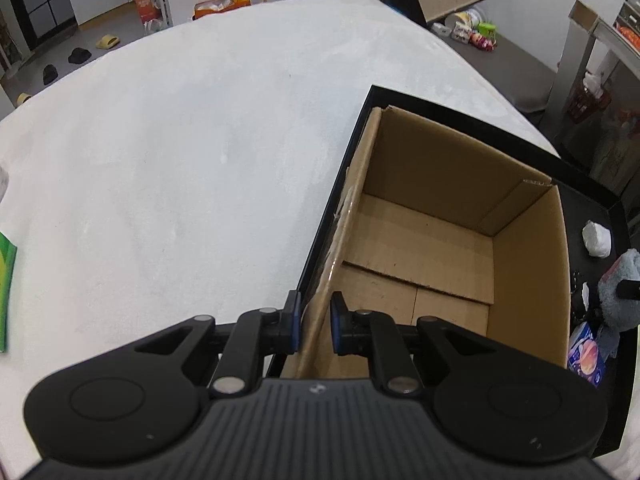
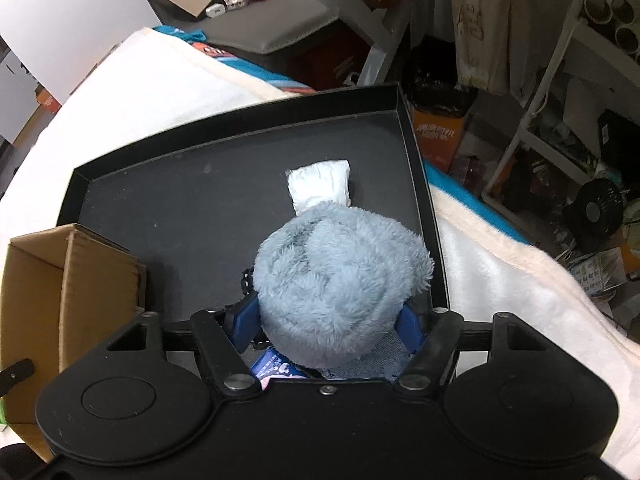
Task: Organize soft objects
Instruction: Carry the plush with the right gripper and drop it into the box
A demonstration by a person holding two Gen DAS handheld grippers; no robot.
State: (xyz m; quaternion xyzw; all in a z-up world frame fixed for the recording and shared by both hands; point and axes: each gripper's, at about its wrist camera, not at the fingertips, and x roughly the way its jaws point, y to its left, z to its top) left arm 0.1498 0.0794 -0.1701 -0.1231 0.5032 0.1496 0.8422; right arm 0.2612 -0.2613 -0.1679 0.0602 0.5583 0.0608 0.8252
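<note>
Cardboard box (image 1: 440, 240) open-topped, interior bare.

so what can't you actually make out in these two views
- Right wrist: the plush fills the right tongs, hiding the tray below it and most of the blue packet.
- Left wrist: the box near corner sits behind the left tongs; whether they pinch its wall is unclear.
- Left wrist: the green item is cut off by the left edge.

Pale blue fuzzy plush toy (image 2: 340, 280), brown cardboard box (image 1: 440, 240), black tray (image 2: 200, 208), white packet (image 2: 320, 188)
</note>
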